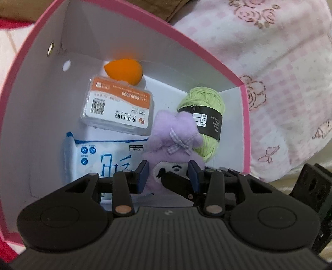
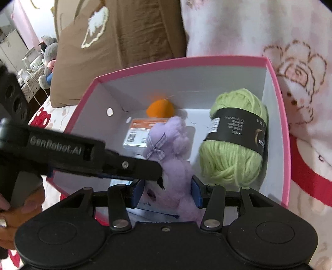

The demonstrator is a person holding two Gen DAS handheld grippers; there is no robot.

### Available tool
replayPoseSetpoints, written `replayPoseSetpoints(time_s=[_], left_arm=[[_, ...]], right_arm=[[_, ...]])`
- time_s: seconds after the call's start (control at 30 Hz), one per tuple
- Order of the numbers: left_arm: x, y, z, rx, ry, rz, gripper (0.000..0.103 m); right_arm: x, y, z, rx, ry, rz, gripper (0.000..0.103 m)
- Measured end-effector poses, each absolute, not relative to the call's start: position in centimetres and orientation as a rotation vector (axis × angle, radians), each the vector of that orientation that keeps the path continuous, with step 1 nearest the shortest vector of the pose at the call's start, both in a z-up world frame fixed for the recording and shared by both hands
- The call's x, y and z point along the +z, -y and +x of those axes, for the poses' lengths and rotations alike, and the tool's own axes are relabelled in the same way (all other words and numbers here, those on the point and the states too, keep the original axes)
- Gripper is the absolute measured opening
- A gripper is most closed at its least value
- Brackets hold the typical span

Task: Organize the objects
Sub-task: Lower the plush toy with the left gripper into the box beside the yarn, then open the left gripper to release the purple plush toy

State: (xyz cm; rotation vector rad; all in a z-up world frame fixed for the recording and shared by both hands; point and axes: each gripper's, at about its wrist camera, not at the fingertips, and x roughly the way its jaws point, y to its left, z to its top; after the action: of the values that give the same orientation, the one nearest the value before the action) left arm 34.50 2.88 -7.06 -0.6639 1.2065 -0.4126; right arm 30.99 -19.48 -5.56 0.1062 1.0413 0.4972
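Observation:
A purple plush toy with a checked bow hangs over the inside of a pink box with white walls. My left gripper is shut on the toy's lower part, its blue pads on either side. My right gripper is shut on the same purple plush toy from the other side, and one of its dark fingertips shows between the left pads. The left gripper reaches in from the left in the right wrist view.
On the box floor lie an orange egg-shaped sponge, a grey card case, a blue-and-white wipes pack and a green yarn ball. A floral blanket and a brown cushion surround the box. A hand holds the left gripper.

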Motion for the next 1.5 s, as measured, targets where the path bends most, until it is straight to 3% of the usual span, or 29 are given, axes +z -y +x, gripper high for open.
replayPoseSetpoints(time_s=[0.57, 0.77, 0.87, 1.07, 1.27, 1.5], left_arm=[[-8.1, -1.0, 34.4, -0.346, -1.178, -0.573, 0.04], [-7.7, 0.1, 33.8, -0.373, -1.144, -0.485, 0.036], [-7.9, 0.5, 34.0, -0.365, -1.13, -0.462, 0.035], [-8.4, 0.7, 33.5, -0.348, -1.097, -0.491, 0.04], [-6.3, 1.0, 31.3, -0.406, -1.009, -0.404, 0.041], [-2.7, 1.4, 28.8, -0.436, -0.971, -0.273, 0.043]], right_arm=[[-6.7, 18.6, 31.6, 0.466, -1.081, -0.011, 0.054], [-6.2, 18.5, 30.6, 0.455, -1.055, -0.068, 0.062], [-6.5, 18.3, 30.3, 0.44, -1.016, -0.115, 0.056], [-6.8, 18.2, 30.2, 0.42, -0.991, -0.133, 0.055], [-3.9, 19.2, 27.7, 0.465, -0.943, -0.08, 0.068], [-0.6, 19.0, 24.0, 0.488, -0.847, -0.176, 0.068]])
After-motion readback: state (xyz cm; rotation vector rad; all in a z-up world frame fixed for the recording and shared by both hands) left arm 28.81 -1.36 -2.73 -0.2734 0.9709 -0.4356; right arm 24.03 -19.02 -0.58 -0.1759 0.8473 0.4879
